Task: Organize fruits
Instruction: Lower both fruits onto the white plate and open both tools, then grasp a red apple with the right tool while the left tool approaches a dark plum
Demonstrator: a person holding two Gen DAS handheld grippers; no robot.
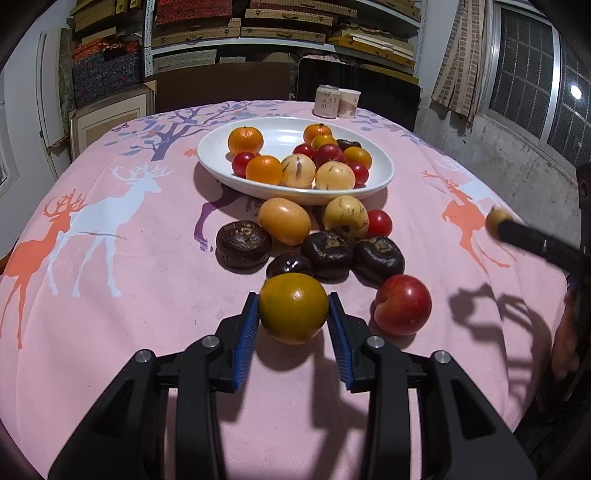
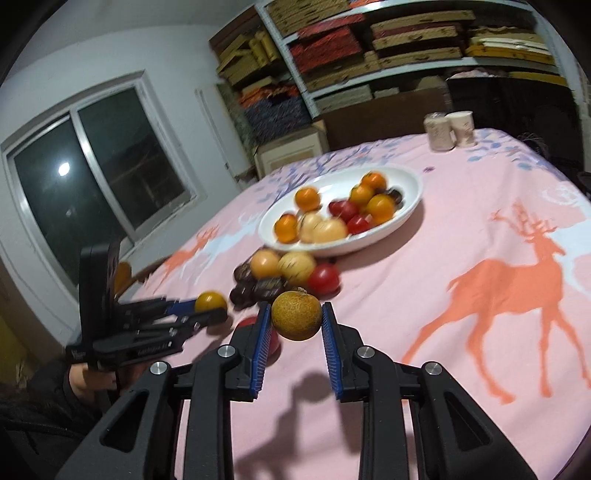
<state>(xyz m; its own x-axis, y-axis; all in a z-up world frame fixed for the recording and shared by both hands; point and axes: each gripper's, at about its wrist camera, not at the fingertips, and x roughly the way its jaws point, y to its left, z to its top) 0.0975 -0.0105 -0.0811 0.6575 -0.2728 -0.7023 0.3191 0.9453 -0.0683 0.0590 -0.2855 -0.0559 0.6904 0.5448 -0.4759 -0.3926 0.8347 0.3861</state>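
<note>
Left wrist view: round surface (image 1: 155, 295) under a pink deer-print cloth; shelves of stacked boxes (image 1: 280, 26) across the top, barred window (image 1: 532, 70) at upper right. White oval bowl (image 1: 376, 181) at centre holds oranges, cherry tomatoes and pale streaked fruits. Loose pile (image 1: 317, 240) of dark, yellow and red fruit lies just below the bowl. Two paper cups (image 1: 337, 101) stand above it. Left tongs (image 1: 292, 314) are closed on a greenish-yellow orange (image 1: 292, 307) at lower centre, a red plum (image 1: 402, 304) just right of it.

Right wrist view, blurred: right tongs (image 2: 296, 320) grip a rough tan round fruit (image 2: 296, 314) at lower centre, raised above the cloth. Sliding window (image 2: 92, 173) at left appears only here. Left tongs and their orange appear at lower left, with the plum mostly hidden behind the right tongs' finger.
</note>
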